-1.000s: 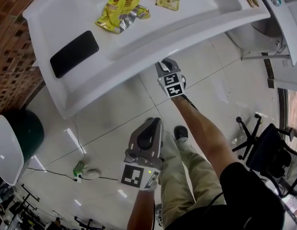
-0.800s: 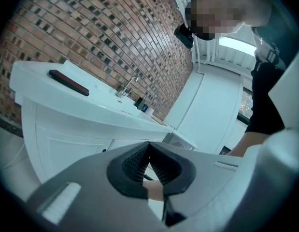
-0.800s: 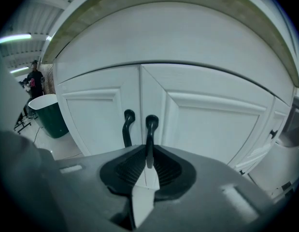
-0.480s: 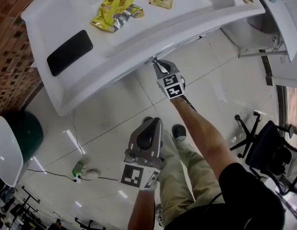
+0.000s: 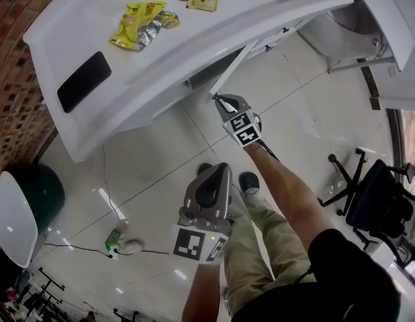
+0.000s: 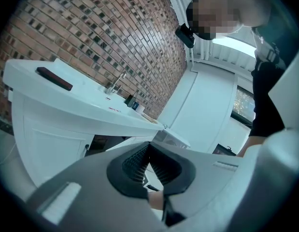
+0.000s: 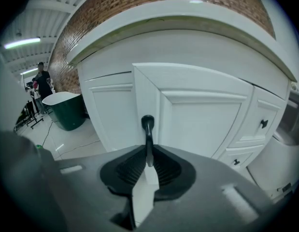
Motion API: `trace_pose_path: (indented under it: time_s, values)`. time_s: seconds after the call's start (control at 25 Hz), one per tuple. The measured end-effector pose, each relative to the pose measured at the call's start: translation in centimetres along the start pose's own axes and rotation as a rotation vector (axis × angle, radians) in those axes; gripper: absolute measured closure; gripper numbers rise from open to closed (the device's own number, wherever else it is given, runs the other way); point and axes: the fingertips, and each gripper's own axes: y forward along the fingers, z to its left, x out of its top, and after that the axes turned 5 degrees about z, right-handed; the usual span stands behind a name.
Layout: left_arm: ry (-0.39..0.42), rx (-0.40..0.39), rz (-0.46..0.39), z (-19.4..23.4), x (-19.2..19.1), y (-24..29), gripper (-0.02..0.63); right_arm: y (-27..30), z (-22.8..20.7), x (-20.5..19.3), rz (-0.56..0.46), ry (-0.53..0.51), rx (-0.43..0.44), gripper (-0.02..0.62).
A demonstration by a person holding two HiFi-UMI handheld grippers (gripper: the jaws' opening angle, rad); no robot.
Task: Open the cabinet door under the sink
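Handle (image 7: 148, 129) of the cabinet door (image 7: 202, 112), ajar under the sink (image 5: 194, 39) at my twelve o'clock, is pinched in my right gripper (image 7: 148, 161), so I should pull back smoothly along the hinge arc, my closed, empty left gripper (image 6: 148, 154) kept clear.

**Grey grippers, khaki trousers**

The left gripper (image 5: 213, 169) and the right gripper (image 5: 216, 98) are smooth grey shells. Each has black ribbed pads (image 7: 132, 166) set in a dark rounded opening. Each also carries a cube (image 5: 242, 127) of black-and-white square markers, and a small green light (image 5: 211, 241) shows on the left one's cube. A black cable (image 5: 267, 149) runs along the right forearm. The person wears a dark short-sleeved top (image 5: 348, 274), khaki trousers (image 5: 261, 253) and dark shoes (image 5: 249, 182).
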Motion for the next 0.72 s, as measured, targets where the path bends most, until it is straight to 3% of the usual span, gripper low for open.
trace_pose_path:
  time_s: [0.32, 0.72]
  values:
    - [0.017, -0.035, 0.017, -4.1, -1.2, 1.7, 0.591, -3.0, -0.9, -2.9, 0.012, 0.022, 0.037, 0.565]
    - [0.023, -0.057, 0.02, -8.3, -2.8, 3.4, 0.591, -7.2, -3.6, -7.1, 0.021, 0.068, 0.025, 0.567]
